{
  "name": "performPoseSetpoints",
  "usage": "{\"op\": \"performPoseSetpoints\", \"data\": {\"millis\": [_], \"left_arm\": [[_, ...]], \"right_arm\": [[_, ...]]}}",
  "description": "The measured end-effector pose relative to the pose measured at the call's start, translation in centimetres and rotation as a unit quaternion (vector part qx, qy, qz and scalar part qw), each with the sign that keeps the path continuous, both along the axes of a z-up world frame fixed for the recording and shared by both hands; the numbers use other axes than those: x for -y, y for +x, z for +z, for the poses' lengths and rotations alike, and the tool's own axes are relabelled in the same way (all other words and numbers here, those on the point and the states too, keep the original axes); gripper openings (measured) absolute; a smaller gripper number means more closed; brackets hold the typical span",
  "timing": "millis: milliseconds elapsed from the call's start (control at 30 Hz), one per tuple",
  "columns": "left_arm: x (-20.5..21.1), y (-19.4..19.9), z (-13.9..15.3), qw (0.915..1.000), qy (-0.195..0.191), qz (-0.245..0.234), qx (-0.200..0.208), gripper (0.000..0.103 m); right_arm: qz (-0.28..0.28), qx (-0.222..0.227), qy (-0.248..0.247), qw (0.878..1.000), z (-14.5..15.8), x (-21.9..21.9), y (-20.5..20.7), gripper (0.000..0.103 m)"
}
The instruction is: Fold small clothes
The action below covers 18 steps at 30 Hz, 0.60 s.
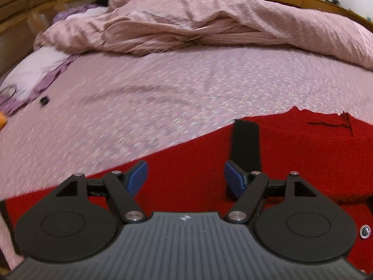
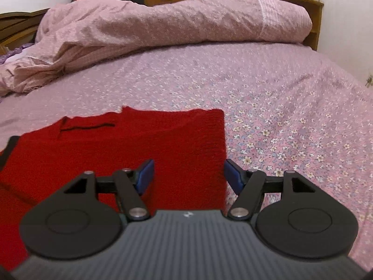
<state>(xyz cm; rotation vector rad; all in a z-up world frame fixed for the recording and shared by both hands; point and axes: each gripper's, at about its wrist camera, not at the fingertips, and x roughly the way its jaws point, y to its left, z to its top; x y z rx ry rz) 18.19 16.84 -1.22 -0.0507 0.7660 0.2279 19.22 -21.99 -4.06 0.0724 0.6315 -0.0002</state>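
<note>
A small red knitted garment (image 1: 191, 154) with a black fuzzy strip (image 1: 246, 144) lies flat on the pink flowered bedsheet (image 1: 139, 98). My left gripper (image 1: 186, 177) hovers over its left part, jaws open, blue pads clear of the cloth. In the right wrist view the same red garment (image 2: 139, 137) is spread with a straight right edge. My right gripper (image 2: 188, 175) hangs open over that edge, one pad above the red cloth, the other above the bedsheet (image 2: 279, 107). Neither gripper holds anything.
A crumpled pink duvet (image 1: 209, 21) is heaped across the far side of the bed, seen too as the duvet (image 2: 163, 25) in the right view. A pillow (image 1: 35, 70) and a small black object (image 1: 44, 101) lie at the left. A wooden headboard (image 2: 312, 23) stands behind.
</note>
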Motion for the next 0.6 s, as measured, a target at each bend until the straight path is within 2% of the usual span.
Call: {"op": "performPoseSetpoints", "data": {"millis": [167,233,300,433,600], "left_arm": [[-2.2,-3.7,1.1,0.9981,-0.044,0.040,0.016,0.078],[-2.9,-5.0,1.2,0.9956,-0.063,0.067,0.021,0.081],[-3.5,-6.5,0.9,0.9908,-0.091,0.097,0.027,0.085],[-4.6,-8.9,-0.3,0.9808,-0.133,0.141,0.020,0.085],[-6.0,-10.9,-2.6,0.9687,-0.169,0.182,0.007,0.085]], "right_arm": [[0.015,0.002,0.010,1.000,1.6,-1.0,-2.7,0.068],[0.020,-0.001,0.017,1.000,2.1,-1.3,-3.7,0.068],[0.025,-0.002,0.025,0.999,2.3,-1.6,-4.7,0.068],[0.035,-0.009,0.030,0.999,2.3,-1.9,-6.3,0.068],[0.038,-0.026,0.034,0.998,1.4,-2.1,-7.3,0.068]]}}
